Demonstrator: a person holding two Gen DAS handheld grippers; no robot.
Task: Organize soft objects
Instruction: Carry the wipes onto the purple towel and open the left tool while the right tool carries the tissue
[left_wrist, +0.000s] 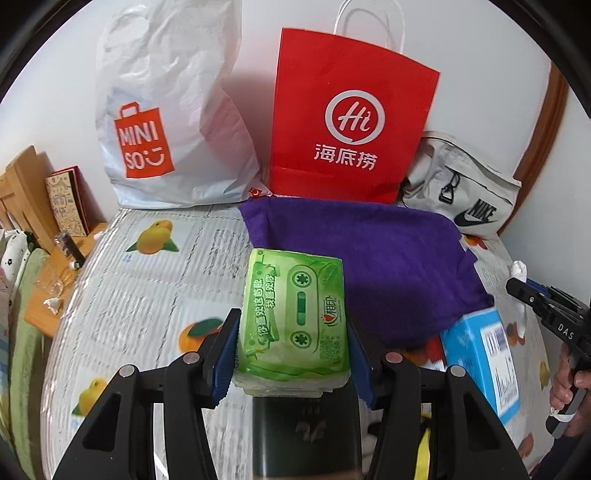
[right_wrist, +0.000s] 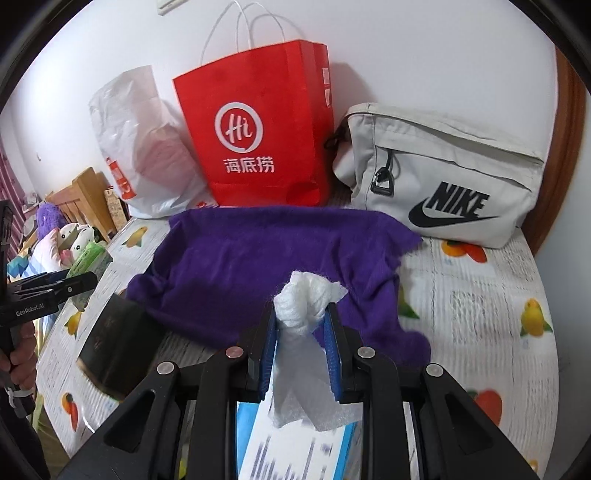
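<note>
My left gripper (left_wrist: 291, 332) is shut on a green tissue pack (left_wrist: 293, 317) and holds it above the table, over a dark box (left_wrist: 306, 432). It also shows at the left of the right wrist view (right_wrist: 74, 284). My right gripper (right_wrist: 301, 332) is shut on a crumpled white tissue (right_wrist: 306, 299) that hangs down over a blue box (right_wrist: 295, 446). It shows at the right edge of the left wrist view (left_wrist: 517, 286). A purple cloth (left_wrist: 369, 258) lies spread on the table behind both grippers and also shows in the right wrist view (right_wrist: 266, 258).
A white Miniso plastic bag (left_wrist: 166, 118), a red paper bag (left_wrist: 347, 118) and a grey Nike pouch (right_wrist: 443, 177) stand along the back wall. The table has a fruit-print cover (left_wrist: 147, 280). A wooden side table (left_wrist: 48, 280) and plush toys (right_wrist: 70, 236) are at the left.
</note>
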